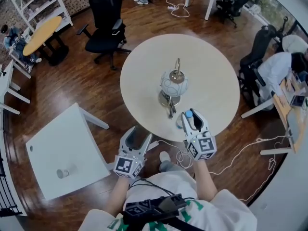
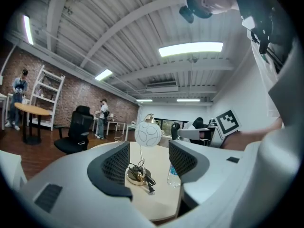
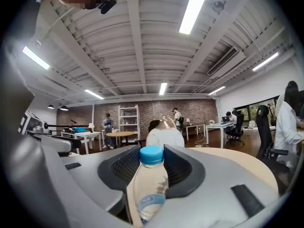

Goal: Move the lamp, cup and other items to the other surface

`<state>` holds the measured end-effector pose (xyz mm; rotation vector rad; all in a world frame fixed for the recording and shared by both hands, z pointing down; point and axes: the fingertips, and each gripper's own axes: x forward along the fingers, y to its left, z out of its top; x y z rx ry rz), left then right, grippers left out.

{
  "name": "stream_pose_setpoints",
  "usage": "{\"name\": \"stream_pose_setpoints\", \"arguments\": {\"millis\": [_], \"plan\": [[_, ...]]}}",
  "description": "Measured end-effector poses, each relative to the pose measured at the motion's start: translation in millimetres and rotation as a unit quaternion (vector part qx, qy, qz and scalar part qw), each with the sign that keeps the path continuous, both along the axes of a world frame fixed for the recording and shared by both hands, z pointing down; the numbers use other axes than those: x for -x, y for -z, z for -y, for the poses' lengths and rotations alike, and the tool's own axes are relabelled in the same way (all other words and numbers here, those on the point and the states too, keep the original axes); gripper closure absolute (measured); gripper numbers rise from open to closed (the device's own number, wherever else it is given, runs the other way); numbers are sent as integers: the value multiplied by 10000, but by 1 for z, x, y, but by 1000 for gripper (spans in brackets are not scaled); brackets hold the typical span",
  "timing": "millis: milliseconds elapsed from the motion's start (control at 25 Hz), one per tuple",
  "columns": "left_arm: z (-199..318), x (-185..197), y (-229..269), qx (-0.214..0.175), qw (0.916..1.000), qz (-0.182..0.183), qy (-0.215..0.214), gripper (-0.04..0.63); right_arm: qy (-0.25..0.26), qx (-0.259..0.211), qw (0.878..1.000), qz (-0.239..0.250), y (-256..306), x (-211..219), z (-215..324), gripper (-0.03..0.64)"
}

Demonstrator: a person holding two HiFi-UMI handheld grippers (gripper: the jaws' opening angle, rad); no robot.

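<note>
Two grippers sit nearest me: the left gripper (image 1: 138, 137) gapes with nothing in it, the right gripper (image 1: 193, 121) is clamped on a blue-capped bottle (image 3: 151, 189) at the round table's (image 1: 211, 81) near edge. Beyond, the lamp (image 1: 173, 83) stands upright mid-table.

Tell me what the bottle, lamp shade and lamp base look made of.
Bottle: clear glossy plastic by the look; see-through wall, blue cap. Shade: likely frosted white glass, a smooth globe with thin curved lines; could be plastic. Base: polished metal, shiny and gold-toned.
</note>
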<state>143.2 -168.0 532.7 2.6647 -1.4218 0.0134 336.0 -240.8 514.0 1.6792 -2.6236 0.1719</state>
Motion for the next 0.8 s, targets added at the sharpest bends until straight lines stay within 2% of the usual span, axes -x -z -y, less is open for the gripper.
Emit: {"name": "stream_pose_setpoints", "arguments": {"millis": [240,400,600,800], "plan": [[-23,78,20,-190,9974,-108,690,360,857,103,9963,-22,-3,83,-38,445],[-48,137,21,-165,9913,-148,1298,360,1450,276,9890,66,-9,147,-55,445],[-81,195,17,-135,9808,-142,1938,360,2324,308,9721,-8,-14,227,-75,445],[-118,242,15,-160,9643,-77,2642,360,3222,336,9461,-79,-19,305,-96,445]]}}
